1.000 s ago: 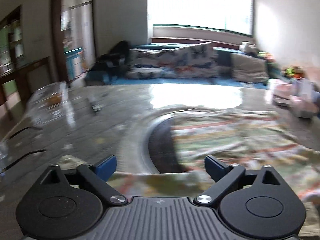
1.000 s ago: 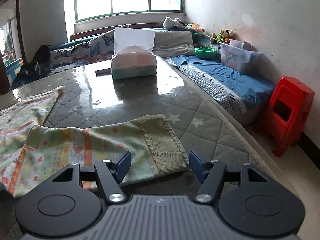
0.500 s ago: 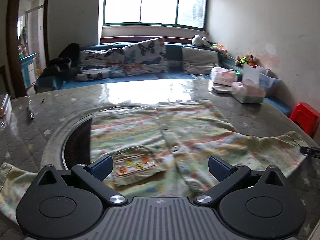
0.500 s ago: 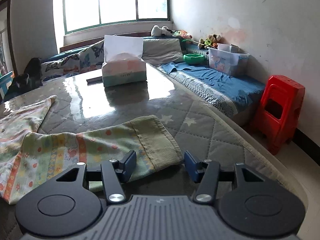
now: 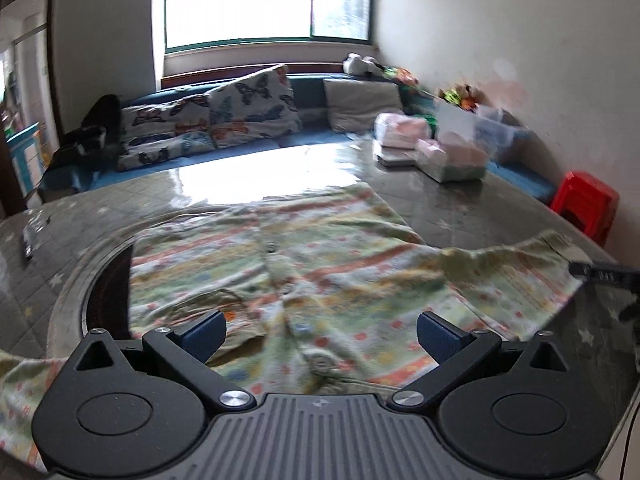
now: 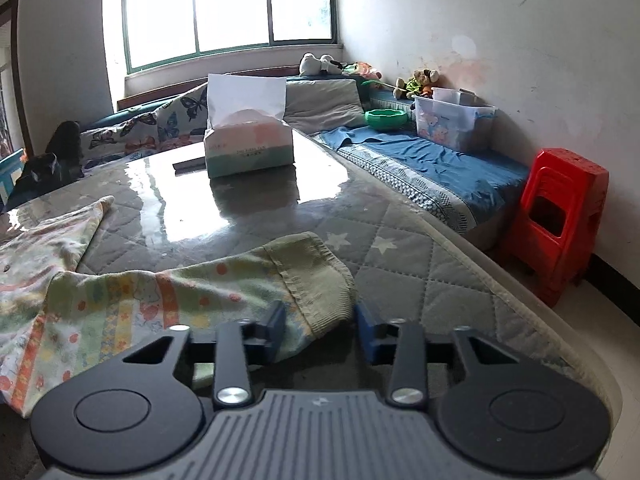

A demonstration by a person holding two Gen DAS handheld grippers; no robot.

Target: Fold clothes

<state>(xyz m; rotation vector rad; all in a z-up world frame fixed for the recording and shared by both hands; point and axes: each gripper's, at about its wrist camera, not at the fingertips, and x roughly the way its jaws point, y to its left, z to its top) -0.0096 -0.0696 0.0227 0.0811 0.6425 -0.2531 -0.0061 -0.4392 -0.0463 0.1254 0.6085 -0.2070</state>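
One glossy quilted table (image 6: 400, 256), sunlit window (image 6: 228, 4)

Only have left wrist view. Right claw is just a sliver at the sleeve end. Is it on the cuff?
Observer: The right claw is closing around the ribbed cuff. The cuff's corner sits between the jaws, and the pads aren't pressing it yet.
Operator: Cuff hanging off the table?
Observer: No, it lies on the quilted table, short of the edge.
Operator: Anything close ahead of it?
Observer: No. The tissue box stands well beyond the cuff, with bare table between them.
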